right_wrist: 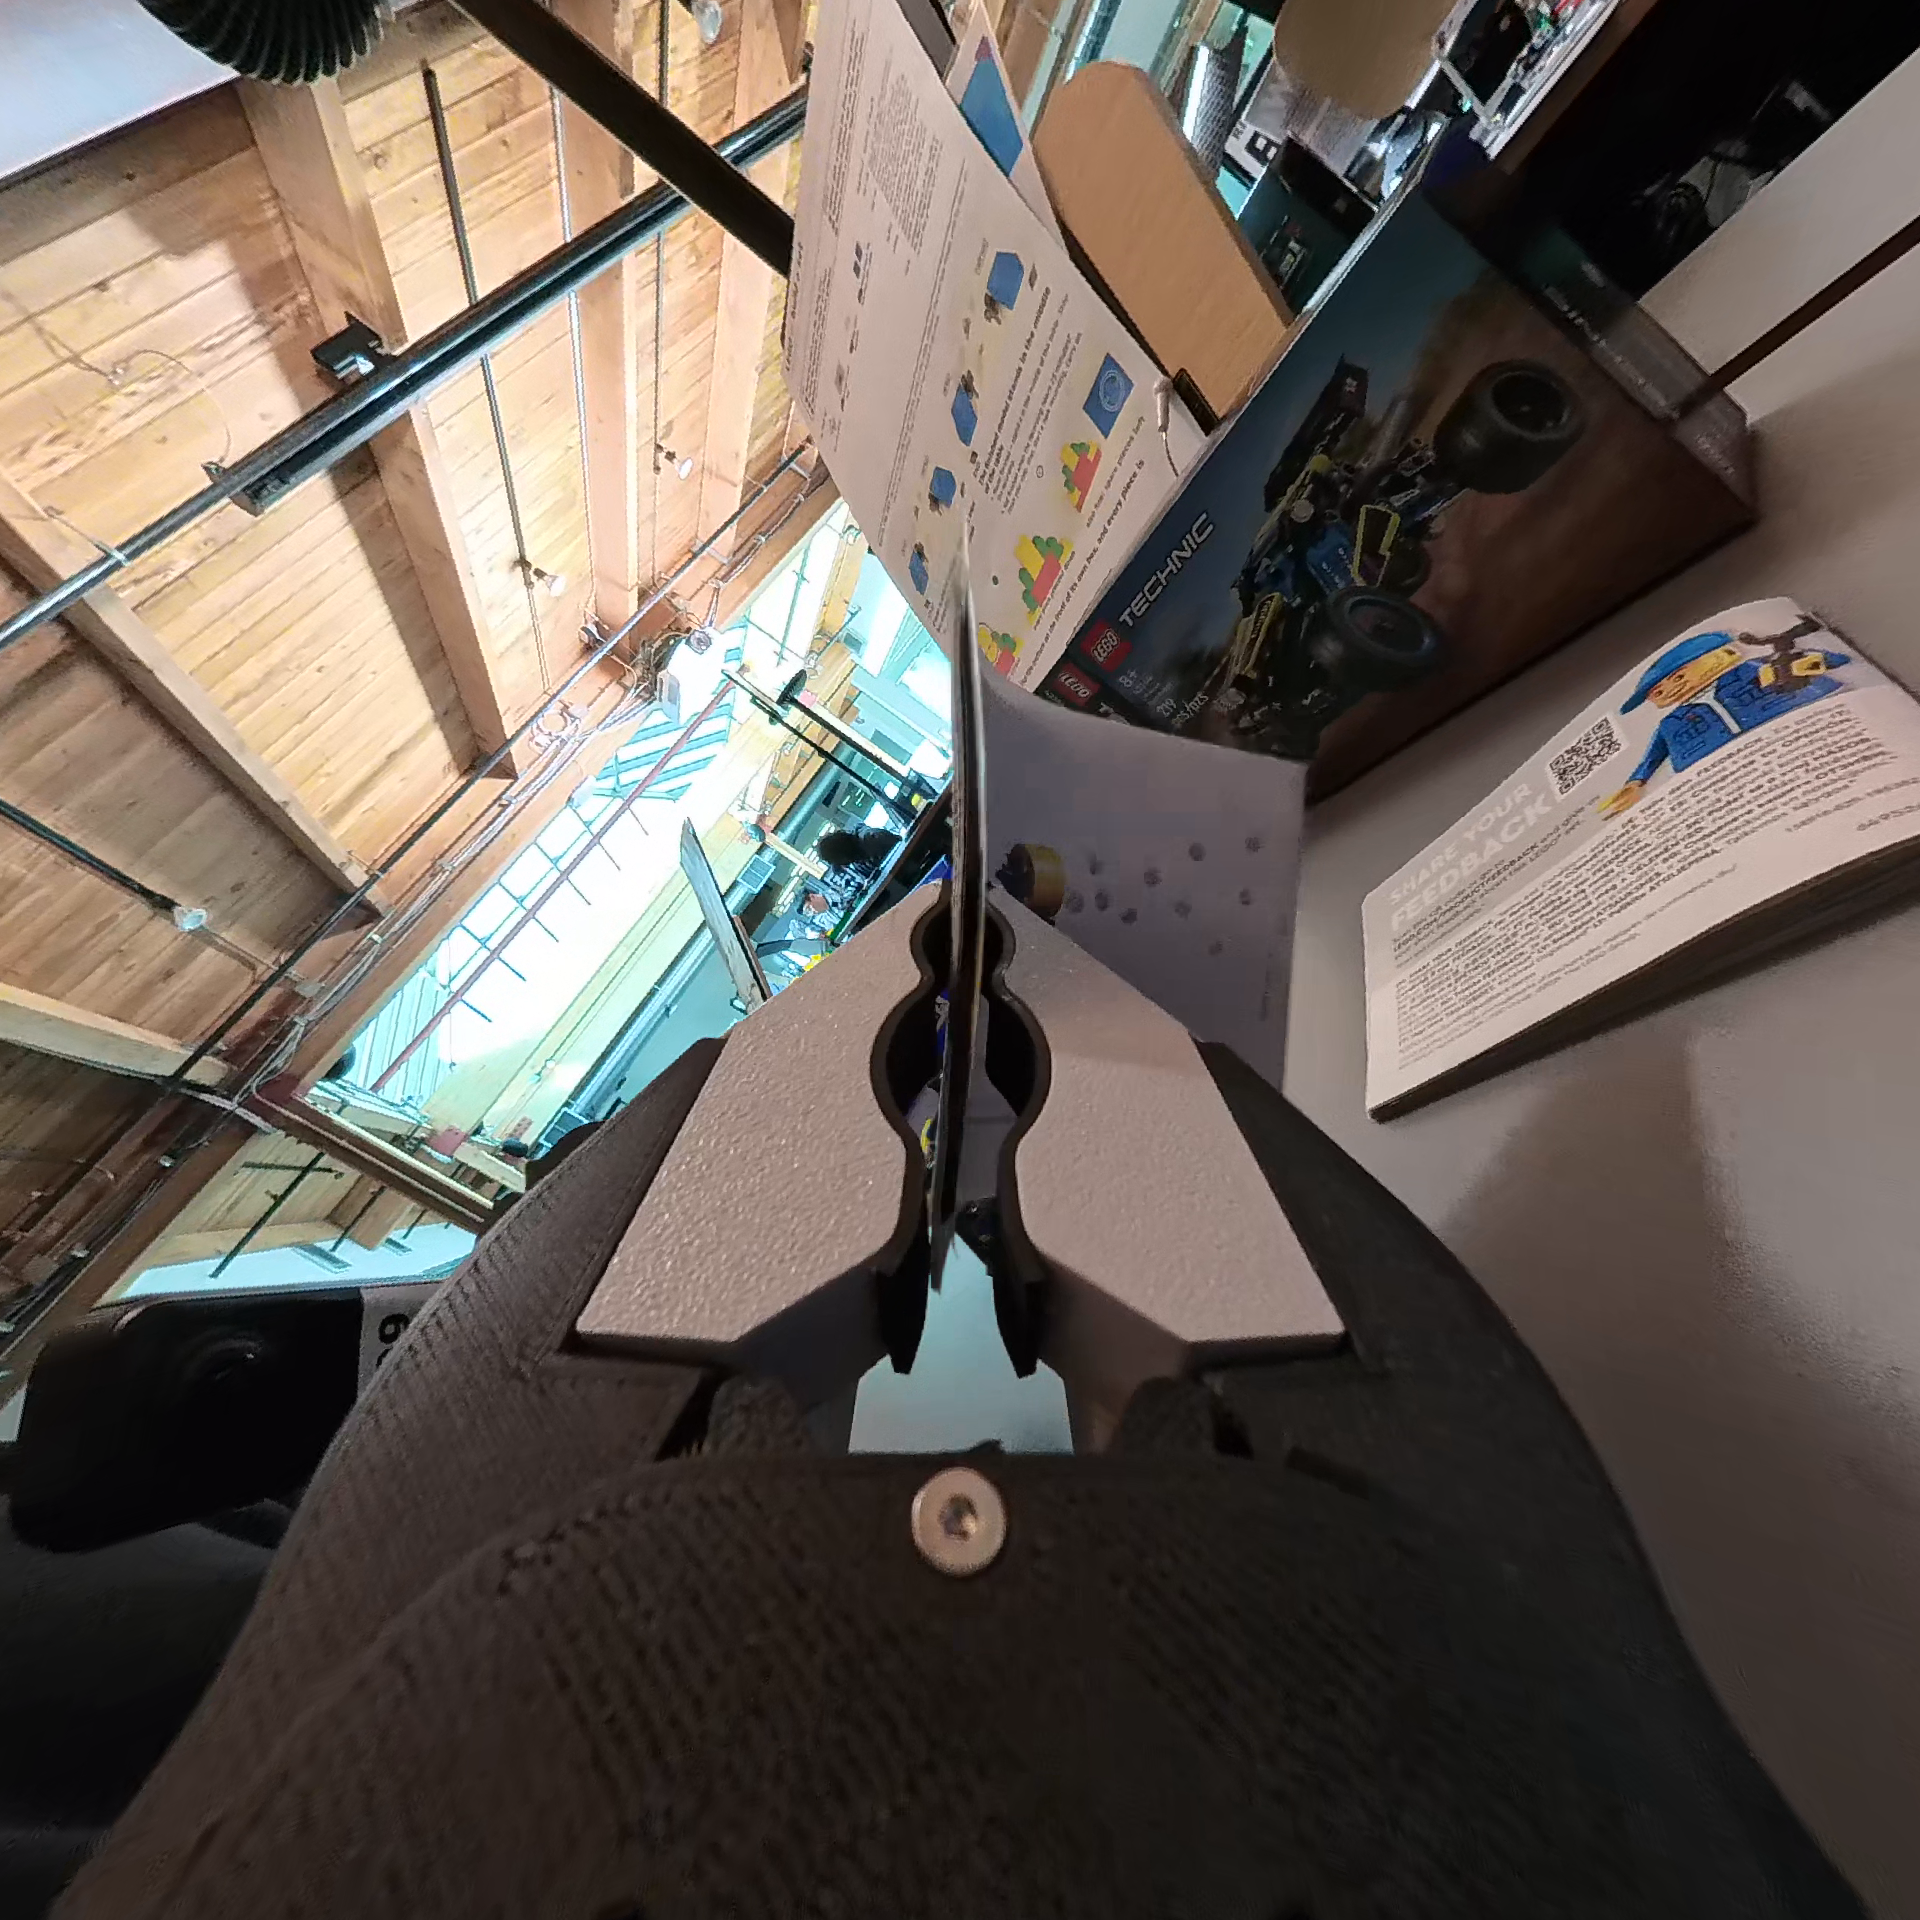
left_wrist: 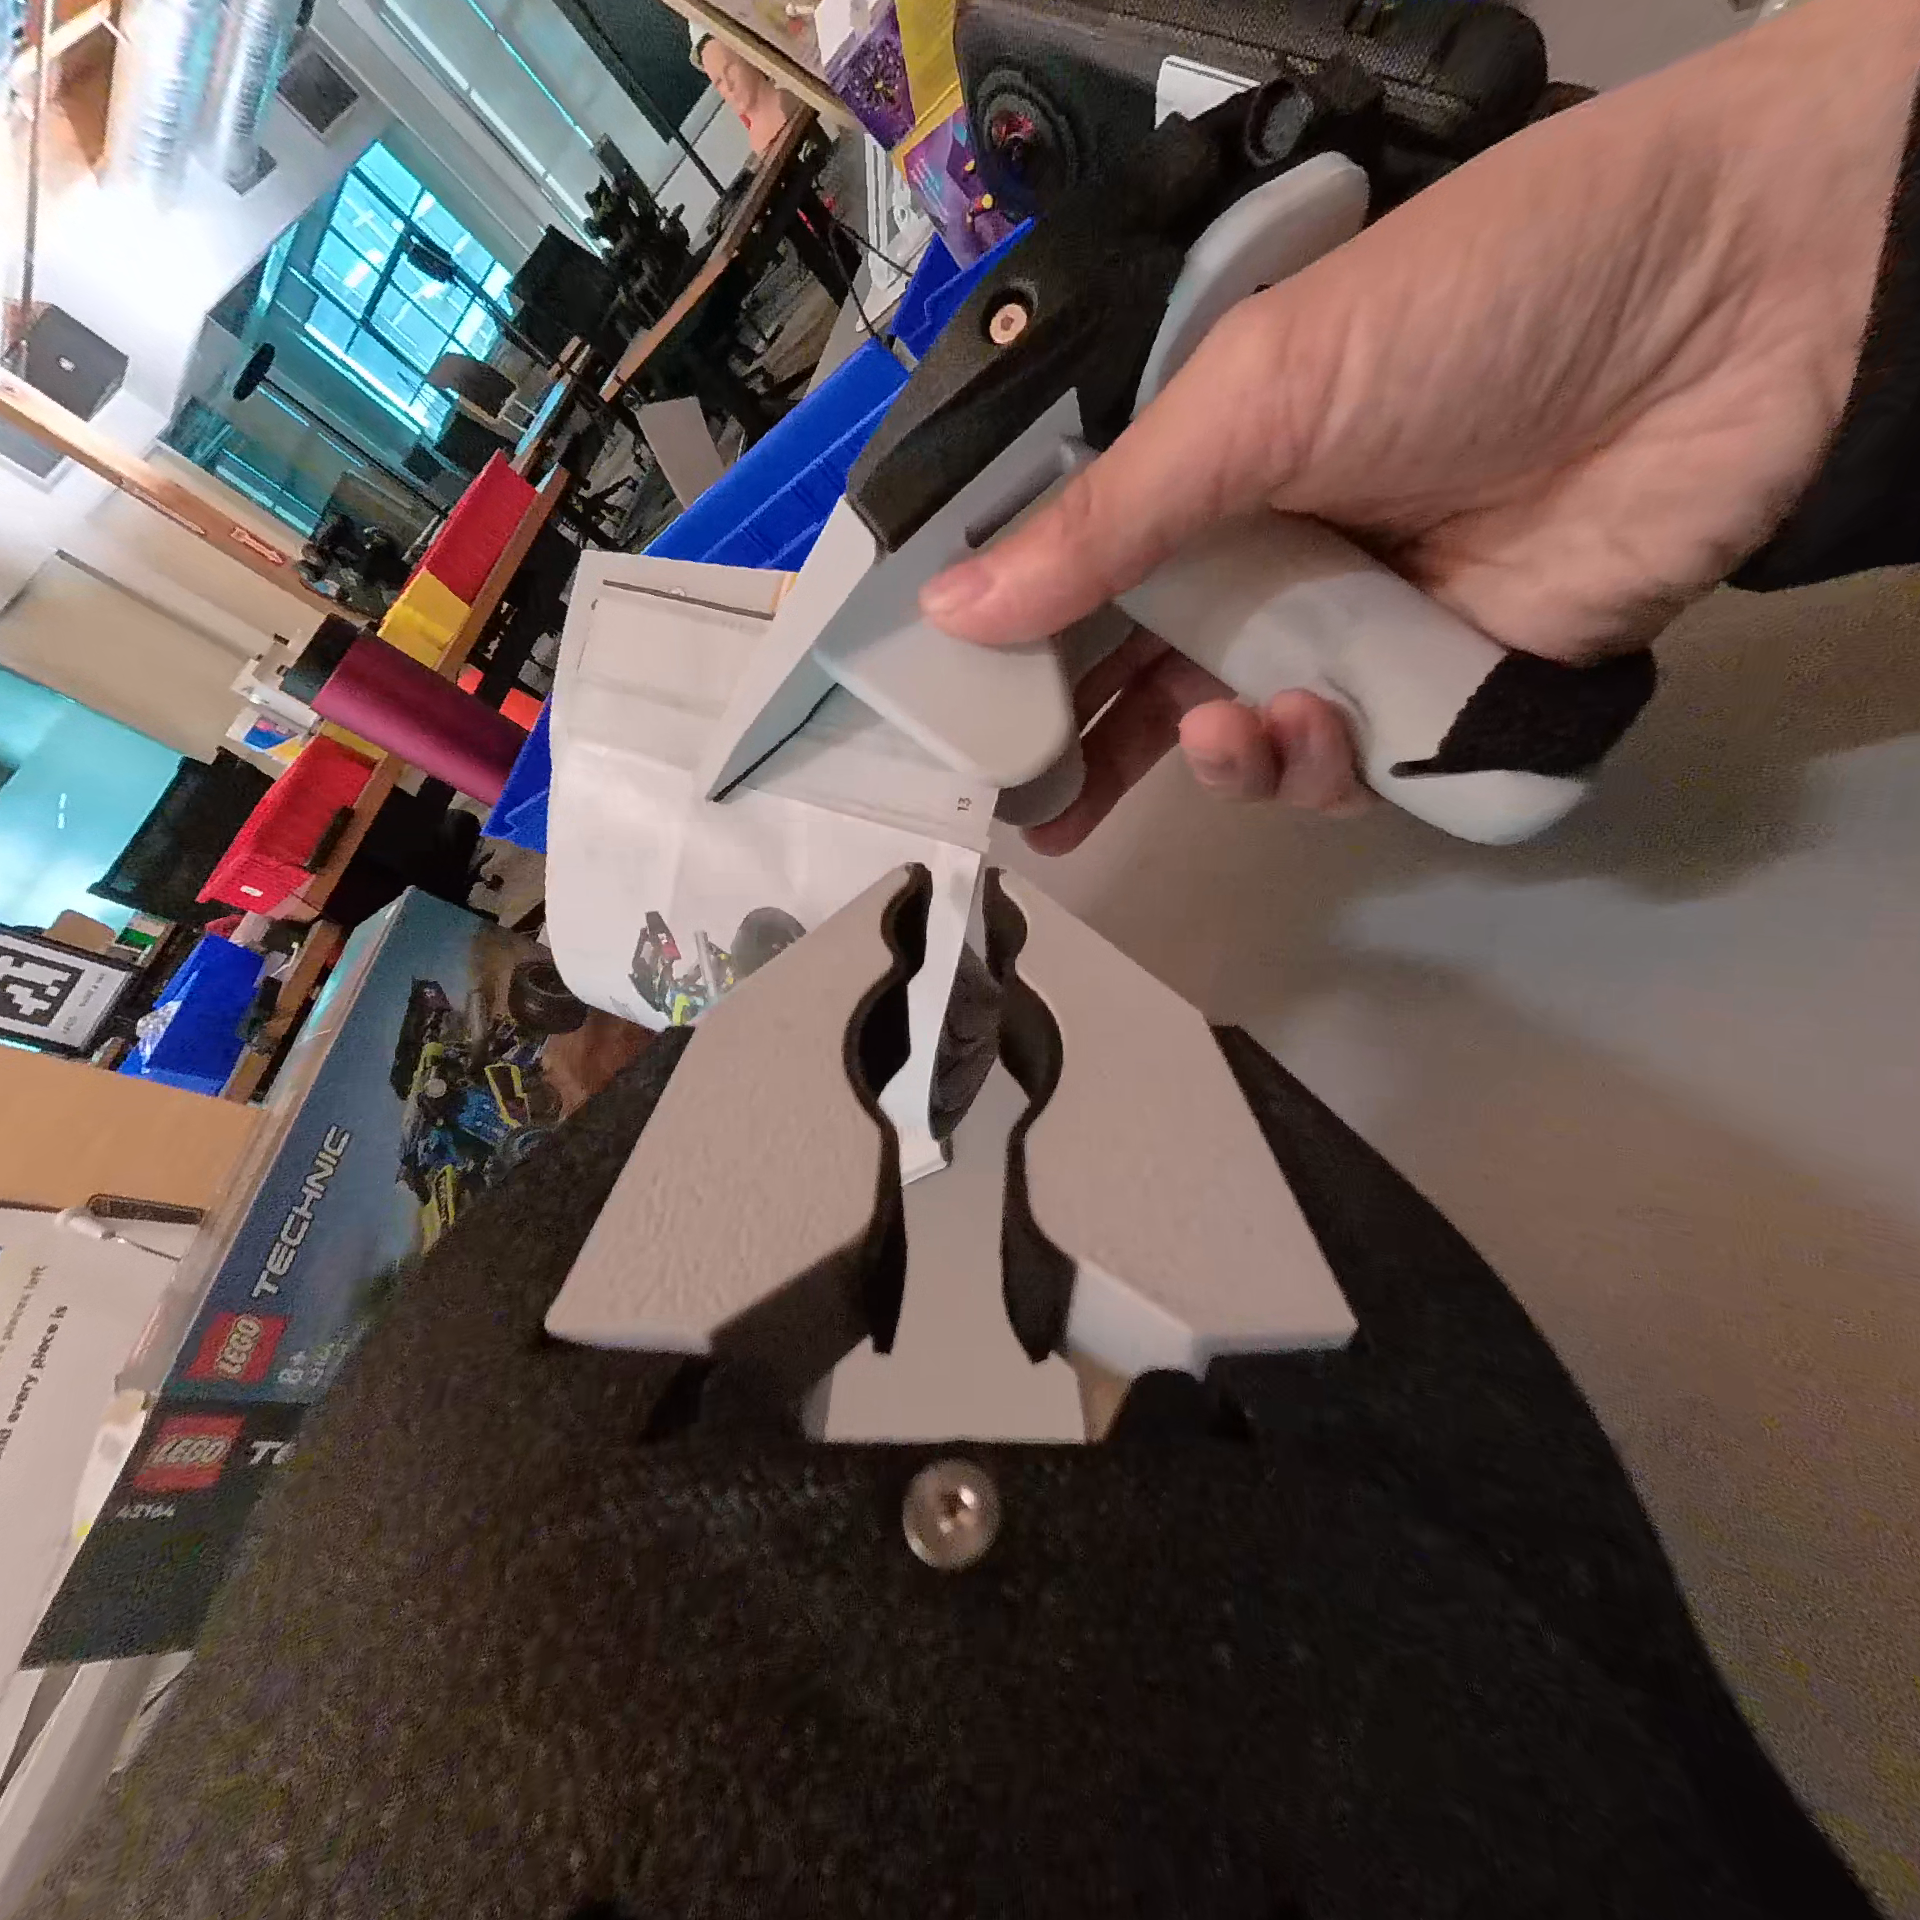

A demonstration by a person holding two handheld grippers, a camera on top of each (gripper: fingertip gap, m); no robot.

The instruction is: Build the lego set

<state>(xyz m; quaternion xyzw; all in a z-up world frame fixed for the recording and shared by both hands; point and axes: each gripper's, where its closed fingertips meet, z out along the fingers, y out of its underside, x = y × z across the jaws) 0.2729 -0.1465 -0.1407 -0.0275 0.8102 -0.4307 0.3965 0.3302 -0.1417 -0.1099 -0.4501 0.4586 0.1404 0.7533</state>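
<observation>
A white instruction booklet hangs in the air between both grippers. My left gripper is shut on one thin page of it, which runs down between the fingers. My right gripper, held by a hand, is closed on the booklet's upper part just beyond the left fingertips. In the right wrist view, my right gripper is shut on the booklet, seen edge-on, with a loose page spread to the right. The lego box stands on the table behind; it also shows in the left wrist view.
A second booklet lies flat on the pale table at the right. A printed sheet and a cardboard box stand by the lego box. Blue bins, red and yellow bins and a dark red cylinder are behind. The grippers' ends are close to 6 cm from one another.
</observation>
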